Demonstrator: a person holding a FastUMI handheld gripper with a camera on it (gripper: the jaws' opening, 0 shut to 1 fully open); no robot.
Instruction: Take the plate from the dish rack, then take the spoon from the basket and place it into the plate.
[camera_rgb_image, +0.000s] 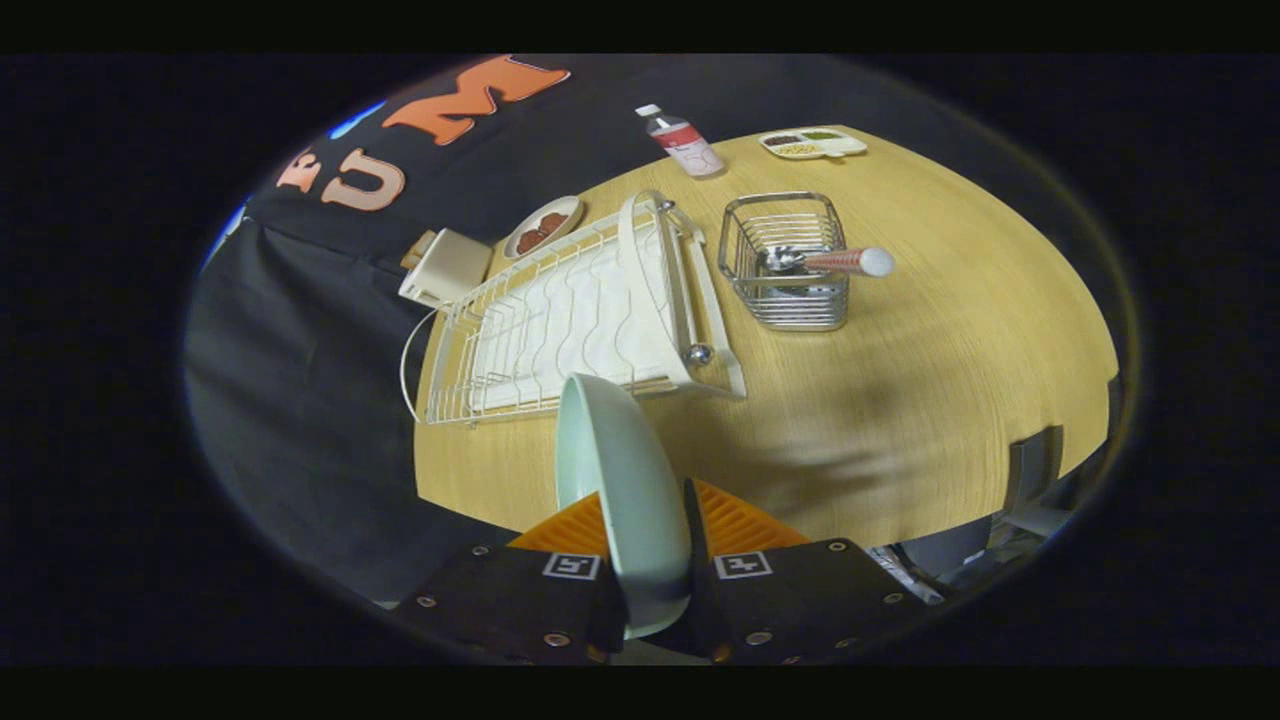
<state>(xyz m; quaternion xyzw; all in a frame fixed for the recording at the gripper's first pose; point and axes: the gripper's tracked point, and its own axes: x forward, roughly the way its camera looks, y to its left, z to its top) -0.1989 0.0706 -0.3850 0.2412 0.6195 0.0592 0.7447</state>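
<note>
Wooden counter (900, 400) with the plate (620, 490) lifted clear of the dish rack (570, 320).

Gripper (655, 520): both fingers (560, 530) are clamped on the pale green plate, which stands on edge between them and rises ahead of the tips. Dish rack: white wire, lying on the counter just beyond the plate's upper rim, no dishes in it. Basket (790, 260): metal wire, standing beyond the fingers and to the right of the rack, apart from it. Spoon (830, 262): resting in the basket, bowl down inside, handle with a rounded white end leaning out over the basket's right rim. Further beyond: a small bottle (682, 140), a divided dish (812, 143) and a small saucer (543, 227) behind the rack.
</note>
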